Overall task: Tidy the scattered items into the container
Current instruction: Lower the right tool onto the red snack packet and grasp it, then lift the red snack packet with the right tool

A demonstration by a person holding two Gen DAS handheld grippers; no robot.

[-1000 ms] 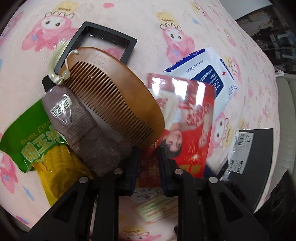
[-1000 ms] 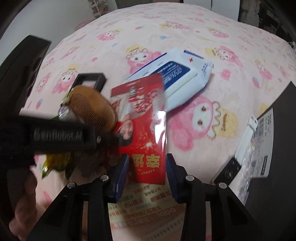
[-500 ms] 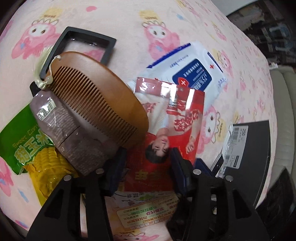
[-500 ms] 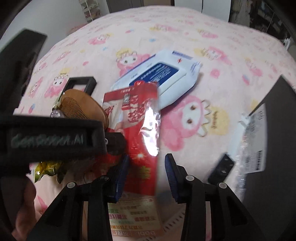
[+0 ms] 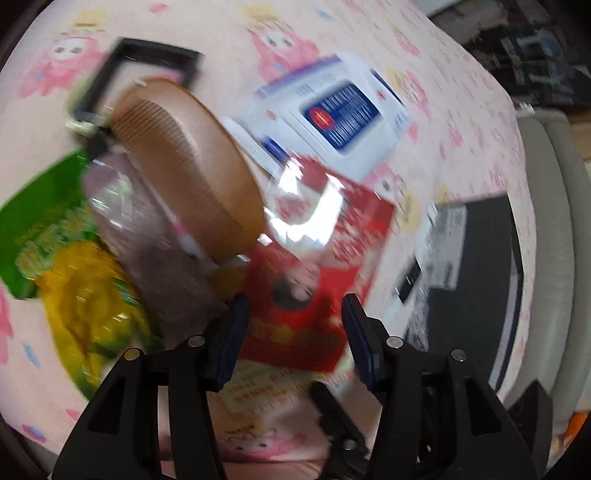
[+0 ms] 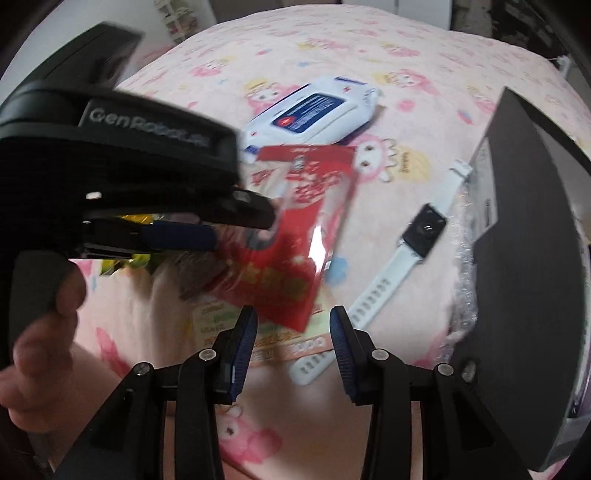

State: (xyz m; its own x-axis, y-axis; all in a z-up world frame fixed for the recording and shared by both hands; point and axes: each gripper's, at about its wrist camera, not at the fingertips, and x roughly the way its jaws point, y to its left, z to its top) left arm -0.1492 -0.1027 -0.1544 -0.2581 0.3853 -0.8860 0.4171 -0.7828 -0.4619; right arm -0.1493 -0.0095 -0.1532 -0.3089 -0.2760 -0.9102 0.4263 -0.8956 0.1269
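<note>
The left claw (image 5: 291, 325) is spread wide, with nothing between its blue pads (image 5: 236, 332). The right claw (image 6: 291, 343) is spread wide too and pinches nothing. In the right view the left claw reaches in from the left side, and its tip touches the red packet (image 6: 303, 236). A hand (image 6: 40, 332) grips its black handle.

All the things lie on a bed with a pink cartoon blanket (image 5: 332, 33). The red packet is shiny and its top end tilts up off the blanket. Just past it lies a white wipes pack (image 6: 314, 114) with a blue label. A paper leaflet (image 6: 266, 339) lies under the near end of the red packet.

A brown wooden comb (image 5: 188, 162) rests on a brown bag (image 5: 159, 258). Beside that bag is a green and yellow corn bag (image 5: 70, 280). A black frame (image 5: 147, 62) lies behind the comb. The left view is blurry, so small print cannot be read.

A white watch (image 6: 410, 251) with a black face lies flat near the right edge of the bed. Its far strap end touches the black box (image 6: 528, 236). The box stands at the right edge, with clear bubble wrap (image 6: 465, 288) at its side. None of the scattered things can be seen inside the box.
</note>
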